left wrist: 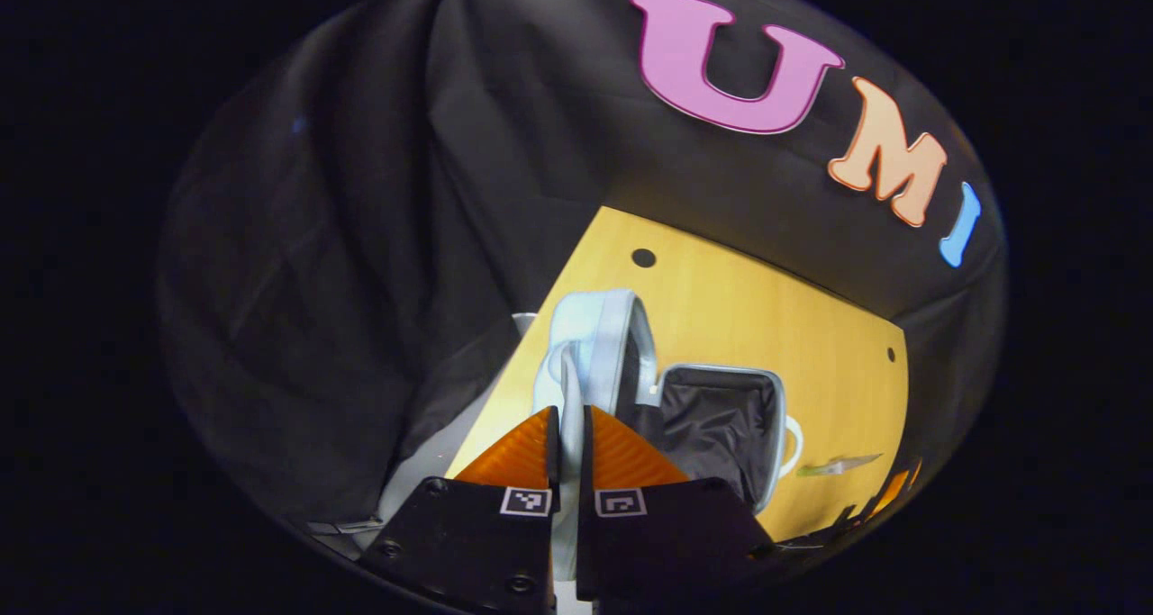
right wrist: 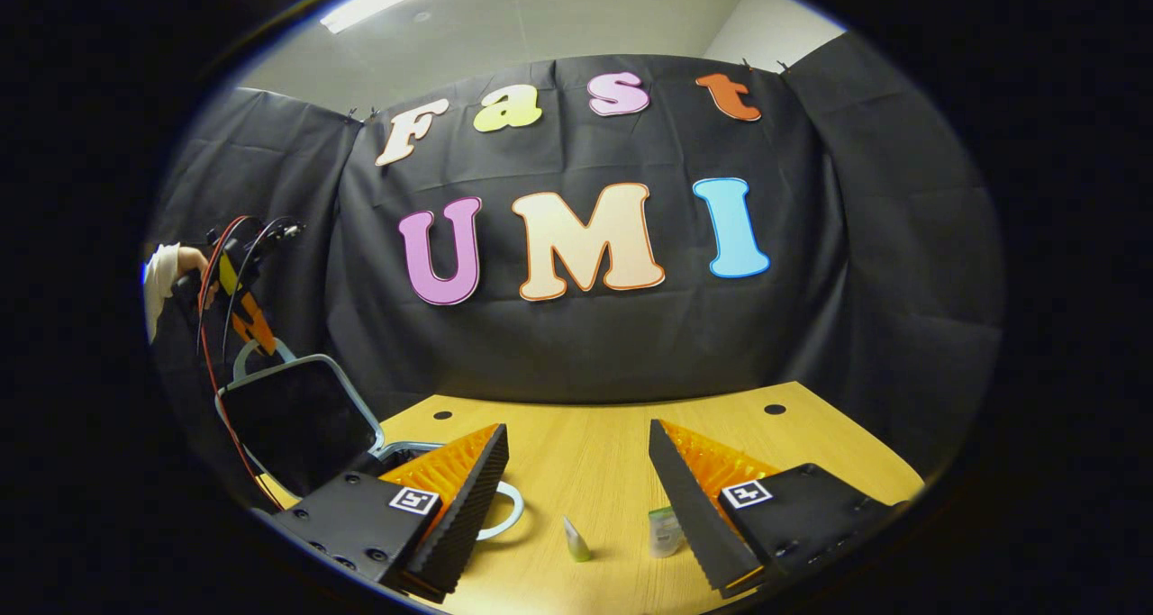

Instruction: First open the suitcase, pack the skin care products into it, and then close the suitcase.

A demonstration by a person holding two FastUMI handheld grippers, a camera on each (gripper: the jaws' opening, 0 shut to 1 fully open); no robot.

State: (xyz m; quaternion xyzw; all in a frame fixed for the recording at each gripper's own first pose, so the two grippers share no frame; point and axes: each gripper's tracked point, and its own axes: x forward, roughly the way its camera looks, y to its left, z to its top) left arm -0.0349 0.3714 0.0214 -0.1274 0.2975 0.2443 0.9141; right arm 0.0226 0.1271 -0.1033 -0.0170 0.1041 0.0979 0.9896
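While the left claw pinches the raised lid's handle, the open suitcase lies just beyond on the wooden surface. In the right gripper view, the right claw gapes apart over two small skin care tubes, suitcase at left.

Bare table between upright suitcase lid and tubes near right claw.

left gripper view: high, looking down | right gripper view: low, level, facing wall; both share suitcase
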